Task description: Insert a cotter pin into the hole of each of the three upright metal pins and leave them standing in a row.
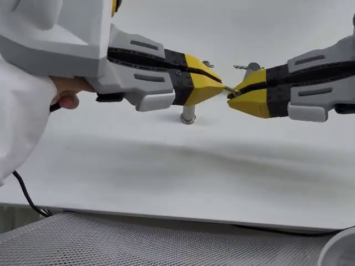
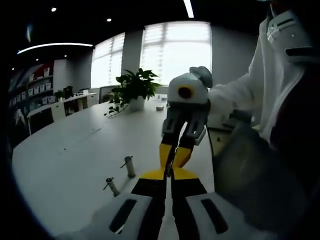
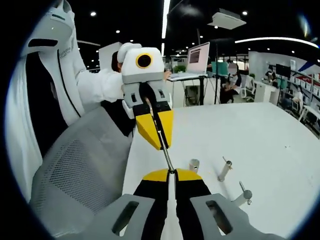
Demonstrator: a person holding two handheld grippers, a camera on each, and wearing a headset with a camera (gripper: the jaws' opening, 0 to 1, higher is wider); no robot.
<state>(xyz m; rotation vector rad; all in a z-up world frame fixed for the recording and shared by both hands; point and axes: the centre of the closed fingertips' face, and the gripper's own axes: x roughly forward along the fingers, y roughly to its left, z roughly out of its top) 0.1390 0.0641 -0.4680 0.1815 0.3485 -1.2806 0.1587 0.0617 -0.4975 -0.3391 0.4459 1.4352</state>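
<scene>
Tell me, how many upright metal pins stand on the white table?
3, in a row on the white table in the right gripper view: one grey metal pin just beyond the jaws, a second pin to its right, a third pin further right.

Over the white table (image 1: 166, 166), the left gripper (image 1: 221, 87) and the right gripper (image 1: 231, 95) met tip to tip, jaws closed, with a small cotter pin (image 1: 228, 90) pinched between them. One metal pin (image 1: 188, 116) stood under the left gripper, another (image 1: 252, 68) behind the right.
</scene>
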